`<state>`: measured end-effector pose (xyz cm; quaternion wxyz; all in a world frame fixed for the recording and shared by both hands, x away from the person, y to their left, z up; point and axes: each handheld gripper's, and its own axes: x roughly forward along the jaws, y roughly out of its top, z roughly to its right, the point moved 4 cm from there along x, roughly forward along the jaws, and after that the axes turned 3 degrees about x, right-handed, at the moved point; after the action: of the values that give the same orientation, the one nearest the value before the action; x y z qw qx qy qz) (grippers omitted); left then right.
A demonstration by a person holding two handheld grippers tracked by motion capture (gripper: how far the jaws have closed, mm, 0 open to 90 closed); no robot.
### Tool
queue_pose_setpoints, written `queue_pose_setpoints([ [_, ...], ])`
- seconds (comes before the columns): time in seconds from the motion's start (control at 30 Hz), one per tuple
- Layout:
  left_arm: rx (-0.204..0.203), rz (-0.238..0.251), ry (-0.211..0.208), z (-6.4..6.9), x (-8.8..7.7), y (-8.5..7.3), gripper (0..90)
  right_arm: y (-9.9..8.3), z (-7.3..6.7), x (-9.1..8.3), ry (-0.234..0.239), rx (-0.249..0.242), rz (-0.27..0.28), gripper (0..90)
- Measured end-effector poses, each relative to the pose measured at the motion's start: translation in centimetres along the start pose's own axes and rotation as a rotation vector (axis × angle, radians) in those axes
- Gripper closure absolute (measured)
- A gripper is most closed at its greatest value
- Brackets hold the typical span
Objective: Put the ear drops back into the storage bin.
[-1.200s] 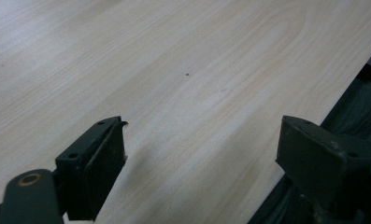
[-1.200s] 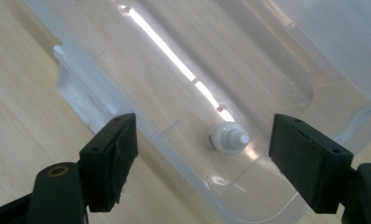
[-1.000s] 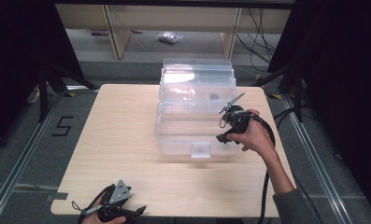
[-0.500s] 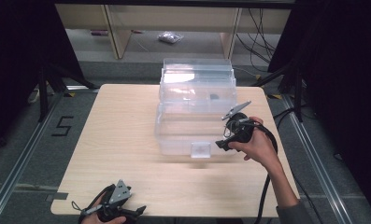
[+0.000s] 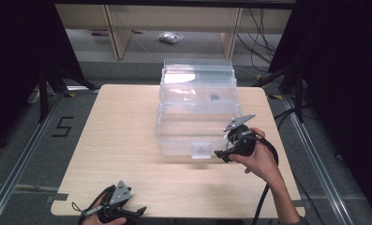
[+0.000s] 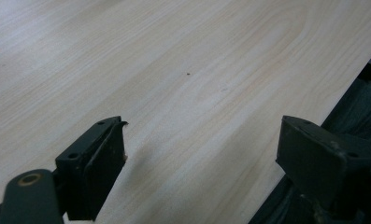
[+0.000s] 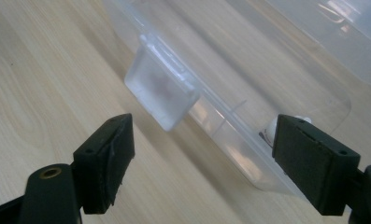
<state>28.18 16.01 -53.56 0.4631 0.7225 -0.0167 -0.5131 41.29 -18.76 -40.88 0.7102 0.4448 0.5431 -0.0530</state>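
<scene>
A clear plastic storage box stands at the middle back of the wooden table. A frosted latch tab hangs on its near wall. My right gripper hovers by the box's near right corner and points left toward the latch. In the right gripper view the latch lies ahead of the right gripper; its jaws have just been opening and hold nothing. My left gripper rests at the table's near edge. In the left gripper view the left gripper is open over bare wood.
A small dark item lies inside the box. A small white thing shows through the box wall near the right jaw. Wooden shelving and cables lie on the floor beyond the table. Black stands flank the table.
My right gripper has moved toward the table's near edge and a little down, along the box's front right corner. The left gripper has stayed where it was.
</scene>
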Motion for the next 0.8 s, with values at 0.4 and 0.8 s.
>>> queue_pose_setpoints([
  [0.4, 0.005, 0.005, 0.001, 0.0, 0.0, 0.0, 14.9, -0.9, -0.4, -0.1, 0.0, 0.005, 0.009, 21.3],
  [0.8, 0.006, 0.006, -0.002, 0.1, -0.1, 0.0, 14.9, -2.2, -1.4, 0.0, 0.002, -0.001, 0.062, 21.6],
])
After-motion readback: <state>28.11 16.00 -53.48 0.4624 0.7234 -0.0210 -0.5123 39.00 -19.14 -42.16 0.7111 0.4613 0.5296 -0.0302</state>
